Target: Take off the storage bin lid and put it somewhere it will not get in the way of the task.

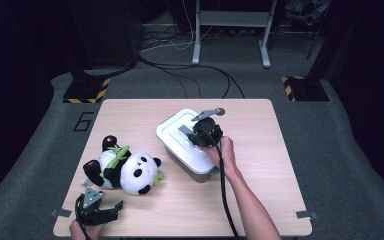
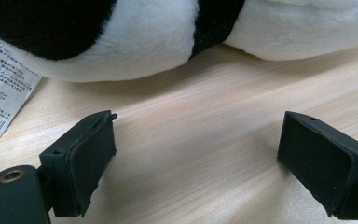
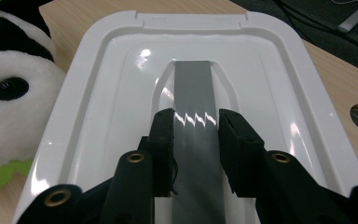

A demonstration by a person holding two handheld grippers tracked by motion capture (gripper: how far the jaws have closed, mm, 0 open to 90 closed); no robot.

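A white lidded box (image 1: pixel 196 165) stands at the table's middle, its lid (image 3: pixel 121 70) bearing a raised grey handle strip (image 3: pixel 193 88). My right gripper (image 3: pixel 196 135) is shut on that strip, one pad pressed to each side; from above the right gripper (image 1: pixel 194 137) sits on the lid (image 1: pixel 172 129). A plush panda (image 1: pixel 125 170) lies to the left of the box. My left gripper (image 1: pixel 111 210) rests near the table's front left corner, just in front of the panda. In its own view the left gripper (image 2: pixel 196 158) stands open over bare wood, the panda (image 2: pixel 144 32) close ahead.
A white paper tag (image 2: pixel 4 93) hangs from the panda at the left. The wooden table (image 1: pixel 260 130) has bare room to the right of the box and at the back. Cables and stand legs (image 1: pixel 230 30) lie on the floor beyond.
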